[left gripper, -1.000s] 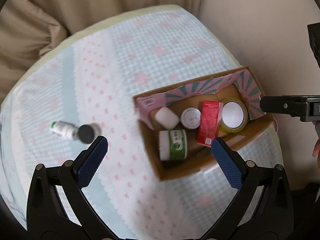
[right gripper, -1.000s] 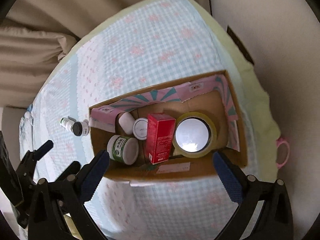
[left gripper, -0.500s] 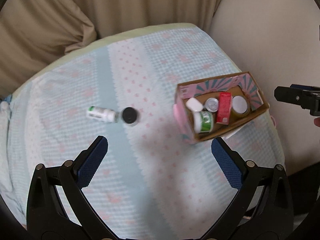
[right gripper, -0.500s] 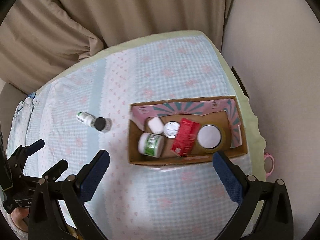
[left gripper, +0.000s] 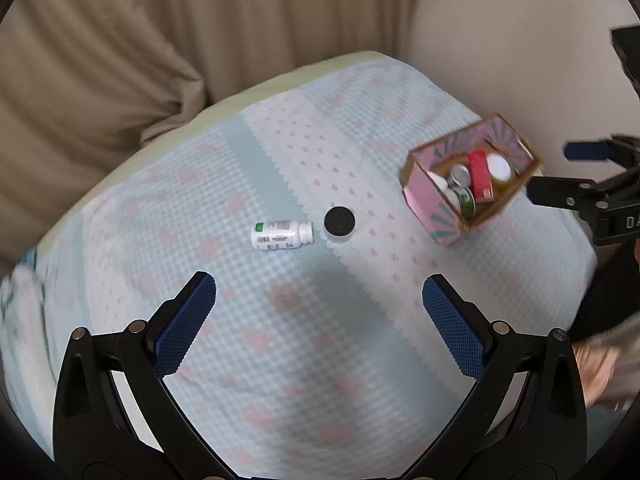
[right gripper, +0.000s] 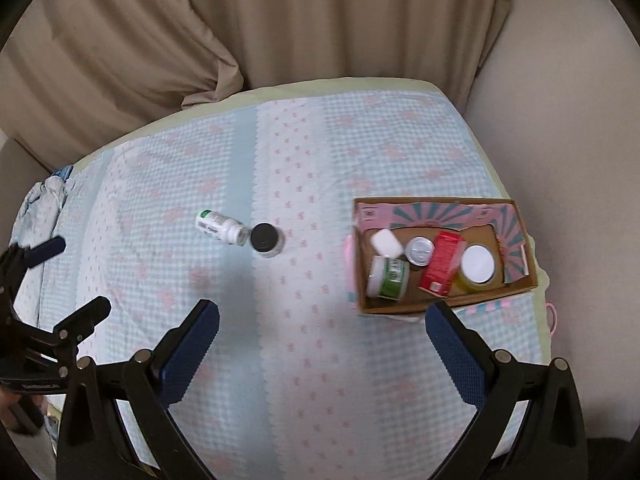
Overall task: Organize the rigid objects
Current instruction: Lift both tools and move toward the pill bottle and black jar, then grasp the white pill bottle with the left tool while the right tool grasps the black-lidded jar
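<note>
Both claws are spread wide and hold nothing: the left gripper (left gripper: 318, 314) and the right gripper (right gripper: 322, 332) hang above the checked cloth (right gripper: 312, 360). Ahead of the left one lie a white bottle (left gripper: 281, 235) and, just beside it, a black-lidded jar (left gripper: 339, 221). Farther off to their right sits the cardboard box (right gripper: 404, 307) holding a red carton (right gripper: 442, 267), a green-labelled jar (right gripper: 390, 277) and a tape roll (right gripper: 478, 267).

Blue-and-pink checked cloth (right gripper: 320, 152) over table, pale green edge (right gripper: 360, 82) at cloth's far side, beige curtain (right gripper: 280, 16) behind cloth, cream wall (right gripper: 560, 100) right of cloth
</note>
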A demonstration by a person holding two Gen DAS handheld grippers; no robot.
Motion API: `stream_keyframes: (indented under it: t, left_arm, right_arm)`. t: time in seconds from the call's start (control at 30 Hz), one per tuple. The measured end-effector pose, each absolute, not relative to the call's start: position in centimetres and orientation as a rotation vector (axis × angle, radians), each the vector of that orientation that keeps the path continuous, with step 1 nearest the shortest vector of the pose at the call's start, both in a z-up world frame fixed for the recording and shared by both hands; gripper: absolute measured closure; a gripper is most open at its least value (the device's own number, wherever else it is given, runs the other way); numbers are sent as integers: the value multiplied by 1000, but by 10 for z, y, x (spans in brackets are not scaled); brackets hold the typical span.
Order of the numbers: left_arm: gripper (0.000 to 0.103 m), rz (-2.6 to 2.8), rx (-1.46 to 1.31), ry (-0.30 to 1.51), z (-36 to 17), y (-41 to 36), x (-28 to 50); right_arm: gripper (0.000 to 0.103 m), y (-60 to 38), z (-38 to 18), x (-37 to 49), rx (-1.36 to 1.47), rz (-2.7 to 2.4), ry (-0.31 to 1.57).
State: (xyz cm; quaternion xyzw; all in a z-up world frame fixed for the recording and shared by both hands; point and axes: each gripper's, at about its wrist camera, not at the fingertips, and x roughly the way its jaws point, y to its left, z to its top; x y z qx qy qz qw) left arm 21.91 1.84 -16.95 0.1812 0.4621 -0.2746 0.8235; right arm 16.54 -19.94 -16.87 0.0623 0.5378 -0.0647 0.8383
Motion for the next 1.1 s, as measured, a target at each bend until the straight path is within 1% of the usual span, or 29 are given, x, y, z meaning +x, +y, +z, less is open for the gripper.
stream_keyframes:
  t: [0.3,0.47,0.63,0.9,0.97,1.1]
  left_arm:
    - [0,-730,606,940,-204,30,274]
    - [0,-806,736,972,-239,19,315]
    - [0,-965,878,972,-281,5,346]
    - [1,-1171,1142,931,-372,-36,377]
    - [6,-1215,1199,924,-398,-43,378]
    - [7,-1242,1293,888,-437,-48,380]
  right_arm:
    - [0,-148,-191,200,125,-161,1175]
    - [0,-133,-216,228,105,-150,1198]
    - [0,-128,-258,257,66,-101,1214]
    - [0,-135,-356,287,10,-8,1186]
    - [0,-139,-375,293,21,0,1176]
    - [1,-145,-409,303,39,6,1135]
